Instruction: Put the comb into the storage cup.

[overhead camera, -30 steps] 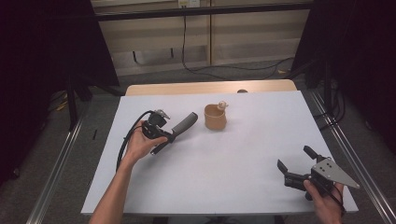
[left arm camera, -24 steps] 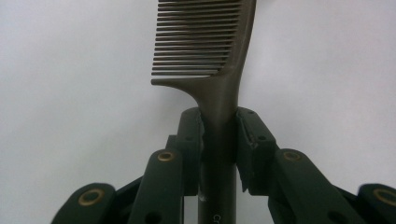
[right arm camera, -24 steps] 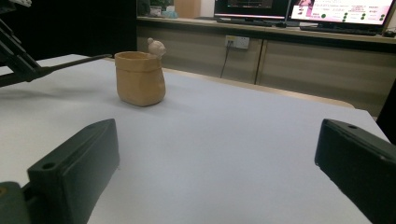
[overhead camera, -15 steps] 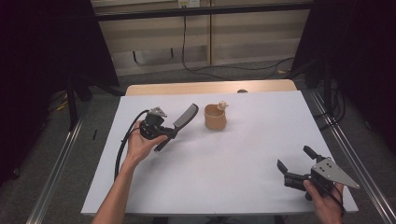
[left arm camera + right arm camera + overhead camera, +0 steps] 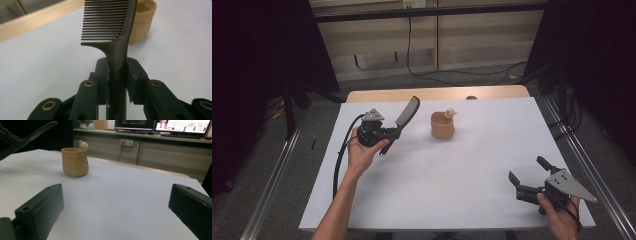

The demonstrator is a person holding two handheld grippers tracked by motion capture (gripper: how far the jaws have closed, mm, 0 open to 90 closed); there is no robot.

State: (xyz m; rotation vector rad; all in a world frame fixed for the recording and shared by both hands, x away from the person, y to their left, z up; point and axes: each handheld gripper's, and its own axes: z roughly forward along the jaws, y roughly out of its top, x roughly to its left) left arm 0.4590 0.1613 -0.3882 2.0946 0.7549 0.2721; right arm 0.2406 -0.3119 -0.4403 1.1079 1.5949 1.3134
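On the dark comb [image 5: 117,50], low on its handle in the left gripper view, pale letters that look like "Cr" begin a word cut off by the frame, while the writing on the monitors [image 5: 160,125] is too small to read.

Your comb [image 5: 110,30]: dark brown-black, plain, with faint pale lettering low on the handle. Your left gripper [image 5: 382,137]: black, brass-coloured rivets, grey plate on top, black cable. Your right gripper [image 5: 532,172]: black jaws, light grey three-cornered plate. Your cup [image 5: 442,125]: tan, unpatterned, with a paler cream knob at its rim. Your table [image 5: 462,175]: plain white cover, light wood edge at the far side.
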